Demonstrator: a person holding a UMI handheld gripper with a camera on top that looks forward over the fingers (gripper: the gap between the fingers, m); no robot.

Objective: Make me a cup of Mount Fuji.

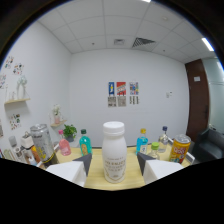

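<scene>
a pale wooden table carries everything here. nearest on it stands a white bottle with a white cap, upright, its label too faint to read. off to one side a silver can stands upright, with a pink bottle just beside it and a teal-capped bottle a little further along. a small green plant sits behind those. on the other side stand a blue-capped bottle, a clear bottle and, nearer the table's edge, a yellow-and-red can. some small items, possibly jars, crowd the far end by the silver can.
</scene>
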